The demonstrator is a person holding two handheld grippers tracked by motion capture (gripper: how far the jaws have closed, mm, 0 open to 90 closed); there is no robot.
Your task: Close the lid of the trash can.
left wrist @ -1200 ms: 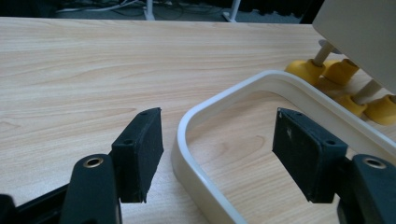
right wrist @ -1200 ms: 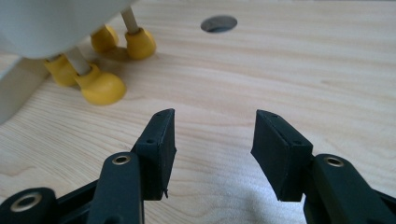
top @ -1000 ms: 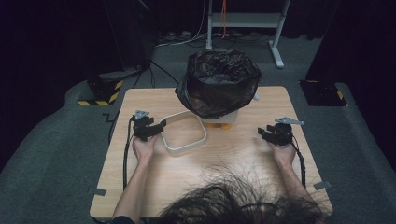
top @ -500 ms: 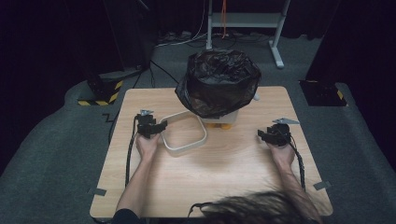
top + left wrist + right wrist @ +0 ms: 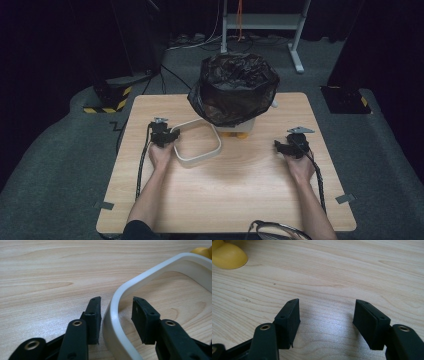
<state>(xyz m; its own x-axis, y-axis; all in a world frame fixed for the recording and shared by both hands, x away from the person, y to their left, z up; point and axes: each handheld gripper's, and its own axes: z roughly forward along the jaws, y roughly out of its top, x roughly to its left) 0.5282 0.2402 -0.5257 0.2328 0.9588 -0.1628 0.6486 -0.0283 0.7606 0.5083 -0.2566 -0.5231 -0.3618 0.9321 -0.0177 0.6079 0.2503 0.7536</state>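
Landmark: the white frame (image 5: 196,142), lying flat on the worktop (image 5: 240,200). Our left tongs (image 5: 116,312) straddled its left wall, one jaw outside and one inside; the jaws had just been closing, a gap still showing on the inner side. Behind the frame stood a bin lined with a black bag (image 5: 233,87). Well right of the frame, our right tongs (image 5: 325,320) sat parted over bare wood, having just been opening, nothing between them.

Materials and finishes on the table

The table (image 5: 240,190) is seen as pale wood with a smooth, faintly shiny grain; the white frame (image 5: 117,322) looks like smooth, satin plastic; the 2 black pads (image 5: 93,315) are matt and rubbery; the bin bag (image 5: 232,90) is thin, crinkled, glossy black plastic.
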